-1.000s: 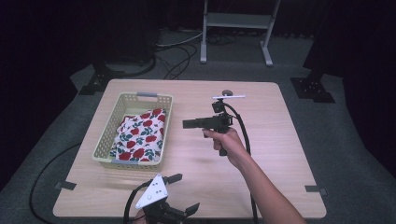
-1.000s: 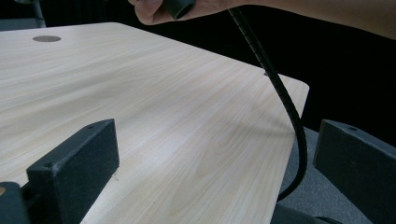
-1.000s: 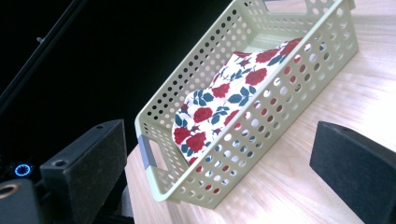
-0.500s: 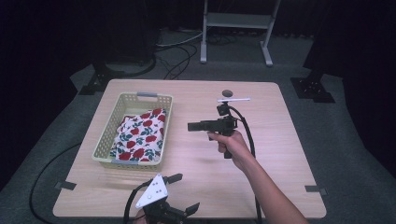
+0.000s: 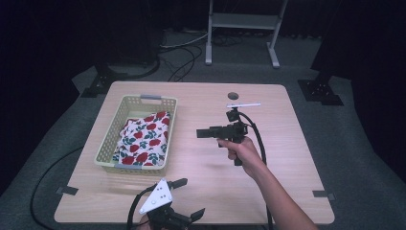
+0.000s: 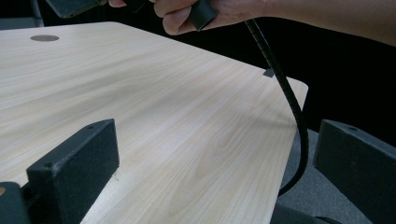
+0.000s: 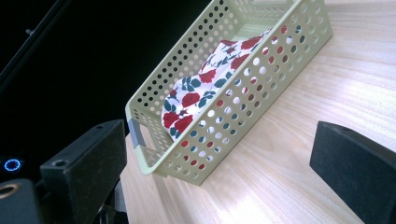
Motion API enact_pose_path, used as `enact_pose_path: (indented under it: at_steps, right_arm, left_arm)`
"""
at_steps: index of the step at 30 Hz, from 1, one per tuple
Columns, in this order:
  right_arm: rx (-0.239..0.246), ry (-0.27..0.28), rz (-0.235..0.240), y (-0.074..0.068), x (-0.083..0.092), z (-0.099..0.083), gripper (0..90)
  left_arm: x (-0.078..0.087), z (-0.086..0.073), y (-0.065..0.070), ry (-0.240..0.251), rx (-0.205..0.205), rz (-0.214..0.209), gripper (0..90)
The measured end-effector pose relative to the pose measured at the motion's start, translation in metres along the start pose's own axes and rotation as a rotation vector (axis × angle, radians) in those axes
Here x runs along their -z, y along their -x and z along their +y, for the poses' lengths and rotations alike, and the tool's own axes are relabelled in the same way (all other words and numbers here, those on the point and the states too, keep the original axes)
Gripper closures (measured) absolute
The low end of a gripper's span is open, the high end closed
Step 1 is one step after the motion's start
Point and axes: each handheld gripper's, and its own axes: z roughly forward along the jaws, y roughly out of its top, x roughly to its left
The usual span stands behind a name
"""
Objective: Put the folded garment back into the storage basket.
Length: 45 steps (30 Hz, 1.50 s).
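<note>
The counter (image 5: 201, 96) is a pale wood top with rounded corners, standing on a grey floor (image 5: 364, 143). A pale yellow perforated basket (image 5: 111, 136) sits on its left half, long sides running toward the far edge, with a rose-print cloth (image 5: 143, 139) inside. A small dark round spot (image 5: 232, 95) lies near the far edge, and a thin white strip (image 5: 243, 104) lies just in front of it.

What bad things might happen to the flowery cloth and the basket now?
1. The right gripper, open and empty, points at the basket; a push against its wall could slide the light basket instead of reaching the flowery cloth.
2. The right gripper's cable loops over the table and might snag.
3. The left gripper sits at the table's near edge and might slip off.
</note>
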Motion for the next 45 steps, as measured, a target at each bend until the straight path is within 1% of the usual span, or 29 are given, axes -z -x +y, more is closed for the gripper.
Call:
enact_pose_path:
  at_steps: [6,9,15,18,21,26,29,33,35,37,39,45]
  right_arm:
    - [0.004,-0.005,-0.002,0.001,0.004,-0.006,3.0]
    - [0.013,-0.015,-0.023,0.001,0.006,-0.007,3.1]
    - [0.021,-0.018,-0.020,-0.001,0.011,-0.010,3.0]
    - [0.022,-0.018,-0.026,-0.001,0.013,-0.011,3.1]
    - [0.028,-0.006,-0.036,0.001,0.016,-0.015,3.1]
    - [0.003,0.008,-0.052,0.007,0.023,-0.024,3.2]
    - [0.006,0.025,-0.068,0.009,0.027,-0.027,3.3]
    - [0.002,0.033,-0.069,0.011,0.031,-0.031,3.3]
    - [0.001,0.028,-0.069,0.011,0.033,-0.033,3.3]
    - [0.006,0.034,-0.075,0.011,0.036,-0.034,3.3]
    - [0.000,0.040,-0.076,0.012,0.039,-0.036,3.2]
    - [0.003,0.059,-0.095,0.015,0.048,-0.044,3.3]
  left_arm:
    - [0.000,0.000,0.000,0.001,0.001,0.000,0.0]
    - [0.000,0.000,0.000,0.000,-0.001,-0.001,0.0]
    - [0.000,0.000,0.000,0.000,-0.001,0.000,0.0]
    - [0.000,0.000,0.000,0.000,-0.001,0.000,0.0]
    - [-0.001,0.000,0.000,-0.001,-0.002,-0.002,0.0]
    - [-0.001,0.000,0.000,-0.003,-0.003,-0.001,0.0]
    - [-0.001,0.000,0.001,-0.004,-0.002,-0.002,0.0]
    - [-0.002,0.000,0.001,-0.005,-0.003,-0.003,0.0]
    - [-0.002,0.000,0.001,-0.006,-0.002,-0.002,0.0]
    - [-0.002,0.000,0.001,-0.006,-0.002,-0.002,0.0]
    - [-0.002,0.000,0.001,-0.006,-0.003,-0.002,0.0]
    - [-0.002,-0.001,0.001,-0.008,-0.005,-0.003,0.0]
